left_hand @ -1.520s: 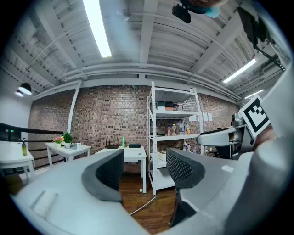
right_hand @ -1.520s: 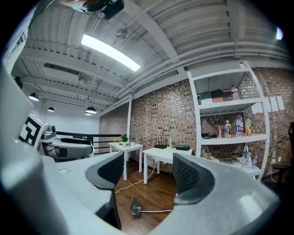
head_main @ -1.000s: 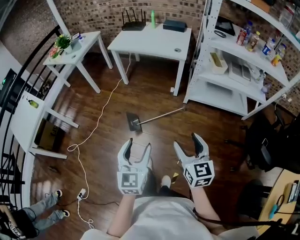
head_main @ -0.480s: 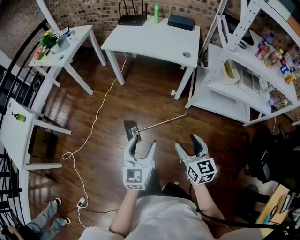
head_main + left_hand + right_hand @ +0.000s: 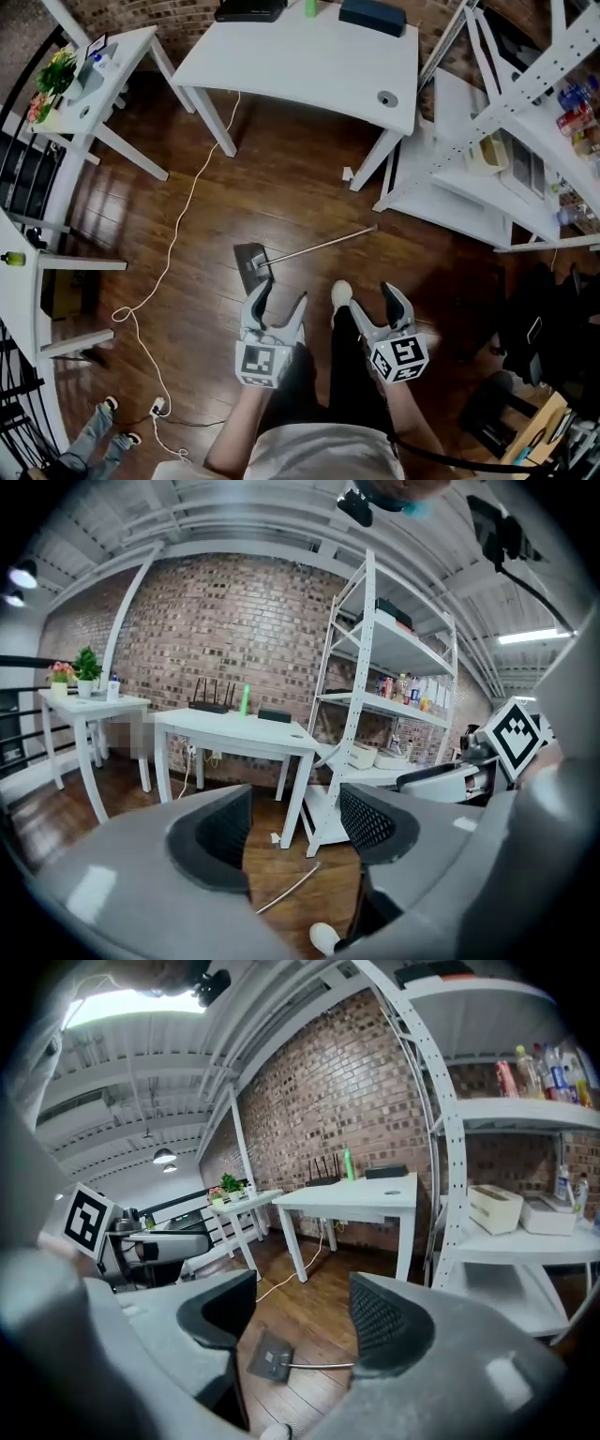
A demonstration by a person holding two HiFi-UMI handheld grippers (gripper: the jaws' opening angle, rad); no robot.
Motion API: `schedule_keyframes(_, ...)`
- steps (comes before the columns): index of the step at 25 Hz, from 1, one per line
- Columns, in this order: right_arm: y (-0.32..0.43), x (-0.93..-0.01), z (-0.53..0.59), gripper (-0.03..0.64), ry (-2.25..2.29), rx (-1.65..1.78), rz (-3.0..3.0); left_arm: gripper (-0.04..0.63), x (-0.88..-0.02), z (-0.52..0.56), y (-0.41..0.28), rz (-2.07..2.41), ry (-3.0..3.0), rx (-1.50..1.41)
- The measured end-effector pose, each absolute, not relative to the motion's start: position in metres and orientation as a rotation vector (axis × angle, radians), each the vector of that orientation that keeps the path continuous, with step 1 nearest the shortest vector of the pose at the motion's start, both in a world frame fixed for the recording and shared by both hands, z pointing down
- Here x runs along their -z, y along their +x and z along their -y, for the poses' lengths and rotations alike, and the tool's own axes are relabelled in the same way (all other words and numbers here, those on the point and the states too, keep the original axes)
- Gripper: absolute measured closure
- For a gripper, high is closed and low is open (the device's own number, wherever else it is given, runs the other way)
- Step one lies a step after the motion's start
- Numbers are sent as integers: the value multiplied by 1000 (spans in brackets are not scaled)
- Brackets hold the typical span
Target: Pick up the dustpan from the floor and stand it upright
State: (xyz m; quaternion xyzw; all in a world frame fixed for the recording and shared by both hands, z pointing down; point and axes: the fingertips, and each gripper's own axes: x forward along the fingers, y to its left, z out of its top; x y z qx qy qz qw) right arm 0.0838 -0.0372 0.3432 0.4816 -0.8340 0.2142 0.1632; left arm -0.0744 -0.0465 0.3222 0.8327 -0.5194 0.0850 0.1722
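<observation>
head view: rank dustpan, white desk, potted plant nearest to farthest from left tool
1. dustpan, just ahead of the left tool.
2. white desk, farther ahead, slightly right.
3. potted plant, far off to the left.

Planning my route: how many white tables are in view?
3: large table top centre, small table with plant top left, third table at left edge. More may be hidden.

Grey left gripper (image 5: 282, 292) and right gripper (image 5: 372, 298) (1 black-and-white marker cube (image 5: 260, 363) each), pale shirt (image 5: 319, 455), black trousers (image 5: 342, 375)
</observation>
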Motion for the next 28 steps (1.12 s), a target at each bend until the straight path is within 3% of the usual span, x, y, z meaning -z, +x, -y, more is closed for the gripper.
schedule_keyframes(16,166,-638,183,328,1358,-699,2364,301,-620,188,-3,1342,2425,-338)
schedule_keyframes(28,212,-848,212,327,1491,-835,2357,308,-787,238,27,1223,2527,-336)
